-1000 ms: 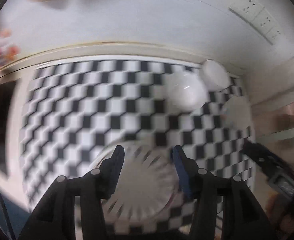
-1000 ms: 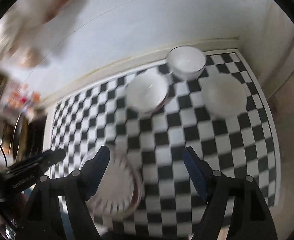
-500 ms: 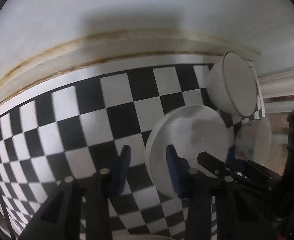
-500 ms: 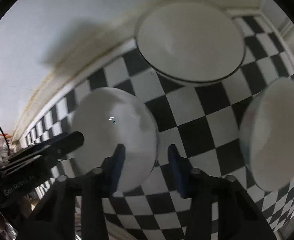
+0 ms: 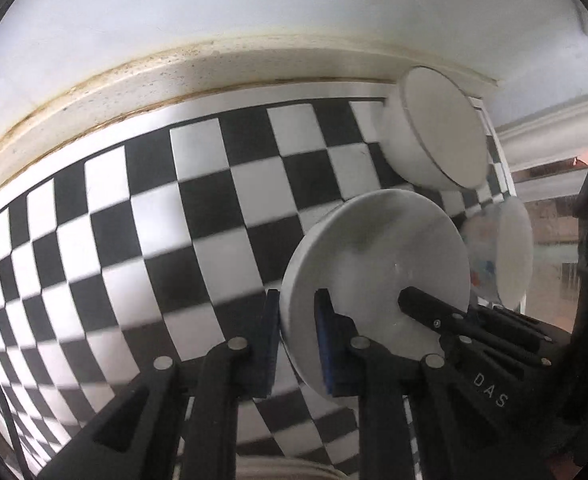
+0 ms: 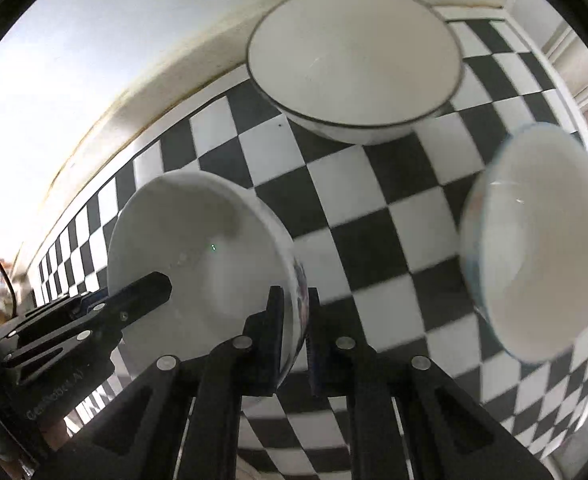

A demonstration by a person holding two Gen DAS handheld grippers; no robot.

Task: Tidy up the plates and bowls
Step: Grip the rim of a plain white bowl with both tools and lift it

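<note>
A white bowl [image 5: 373, 256] with a faint pattern on its outside stands on the black-and-white checkered cloth [image 5: 174, 220]. My left gripper [image 5: 297, 300] is shut on its left rim, one pad inside and one outside. In the right wrist view the same bowl [image 6: 198, 240] has my right gripper [image 6: 294, 296] shut on its opposite rim, the wall pinched between the pads. Each view shows a finger of the other gripper reaching into the bowl: the right one's finger [image 5: 433, 316], the left one's finger [image 6: 142, 292]. Both grippers point steeply down.
A larger white bowl with a dark rim [image 6: 353, 56] stands behind, near the stained cream wall ledge [image 5: 174, 68]. A bowl with a blue pattern [image 6: 541, 240] sits to the right, close to the cloth's edge. A pale plate rim [image 5: 282, 468] peeks in at the bottom.
Both grippers dropped from above the ribbed plate and moved across to the white bowl. Their jaws went from wide open to closed on its two opposite rims.
</note>
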